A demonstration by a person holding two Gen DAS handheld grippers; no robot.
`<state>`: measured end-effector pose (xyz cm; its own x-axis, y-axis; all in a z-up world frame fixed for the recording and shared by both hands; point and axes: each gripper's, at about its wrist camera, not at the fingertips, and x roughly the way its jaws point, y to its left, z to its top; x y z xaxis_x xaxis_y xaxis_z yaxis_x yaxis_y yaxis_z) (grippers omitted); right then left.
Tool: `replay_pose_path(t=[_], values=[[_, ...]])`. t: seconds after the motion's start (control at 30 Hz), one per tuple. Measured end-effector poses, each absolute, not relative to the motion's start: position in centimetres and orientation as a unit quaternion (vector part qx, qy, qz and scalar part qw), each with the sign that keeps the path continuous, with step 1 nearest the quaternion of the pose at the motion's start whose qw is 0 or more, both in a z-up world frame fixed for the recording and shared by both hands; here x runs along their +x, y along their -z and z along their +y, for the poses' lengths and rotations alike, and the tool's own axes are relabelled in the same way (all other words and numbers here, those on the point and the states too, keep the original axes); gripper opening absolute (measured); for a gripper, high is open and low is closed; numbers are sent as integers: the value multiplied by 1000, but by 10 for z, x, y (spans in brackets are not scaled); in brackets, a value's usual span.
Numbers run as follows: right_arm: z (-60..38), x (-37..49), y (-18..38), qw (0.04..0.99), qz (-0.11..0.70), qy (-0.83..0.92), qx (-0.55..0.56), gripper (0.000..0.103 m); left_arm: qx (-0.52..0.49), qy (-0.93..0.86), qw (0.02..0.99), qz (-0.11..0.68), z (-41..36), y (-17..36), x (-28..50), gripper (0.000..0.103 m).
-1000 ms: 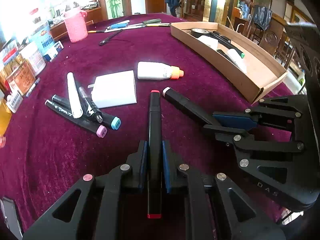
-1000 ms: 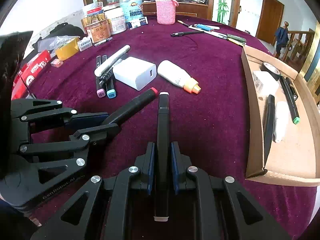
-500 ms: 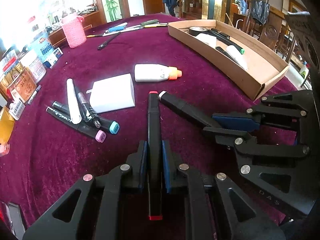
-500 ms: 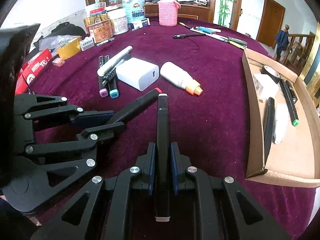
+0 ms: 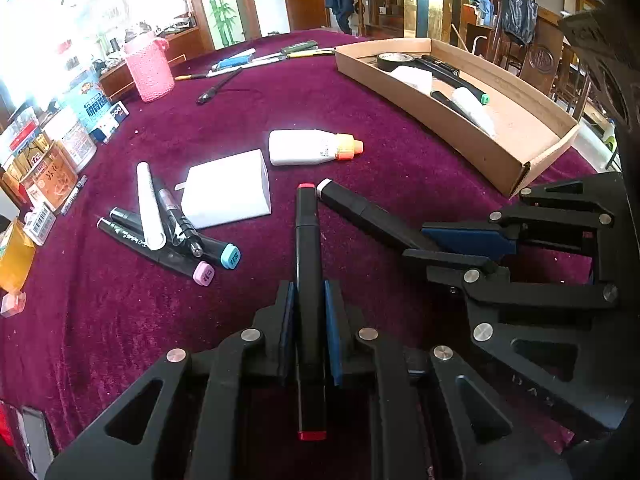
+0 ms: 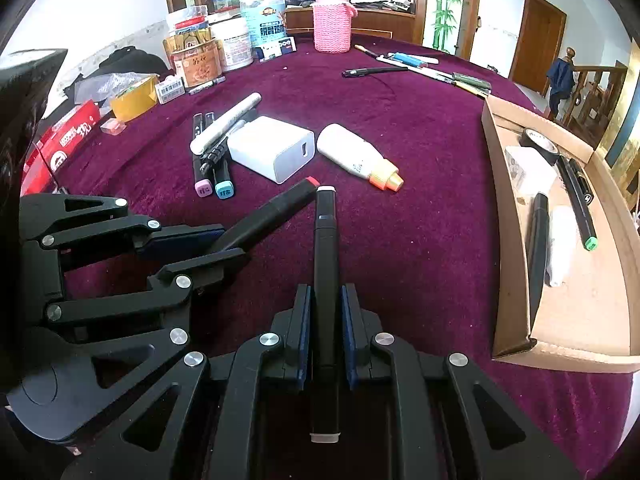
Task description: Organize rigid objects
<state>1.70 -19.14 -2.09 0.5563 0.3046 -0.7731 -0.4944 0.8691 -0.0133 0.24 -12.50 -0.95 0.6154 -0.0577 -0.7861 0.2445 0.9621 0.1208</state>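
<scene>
My left gripper (image 5: 309,296) is shut on a black marker with red ends (image 5: 308,240), which points forward above the purple cloth. My right gripper (image 6: 325,300) is shut on a black marker with white ends (image 6: 326,240). The two marker tips nearly meet in front of both grippers. In the left wrist view the right gripper (image 5: 452,240) comes in from the right with the white-ended marker (image 5: 360,212). The right wrist view shows the left gripper (image 6: 208,244) at the left with the red-ended marker (image 6: 276,212). A cardboard tray (image 5: 460,128) (image 6: 508,240) with markers and a tape roll lies to the right.
Just beyond the marker tips lie a white charger (image 5: 226,194) (image 6: 268,148), a white bottle with an orange cap (image 5: 308,147) (image 6: 356,156) and a bunch of markers (image 5: 168,236) (image 6: 212,152). A pink knitted holder (image 6: 332,24), tins, boxes and pens line the far edge.
</scene>
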Motion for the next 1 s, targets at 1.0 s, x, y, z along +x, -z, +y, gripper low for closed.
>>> replay_pose_path(t=[1.0], values=[[-207,13,15,889,390,-231,-70,13,135,38,908,396,-127,3,-9,12]])
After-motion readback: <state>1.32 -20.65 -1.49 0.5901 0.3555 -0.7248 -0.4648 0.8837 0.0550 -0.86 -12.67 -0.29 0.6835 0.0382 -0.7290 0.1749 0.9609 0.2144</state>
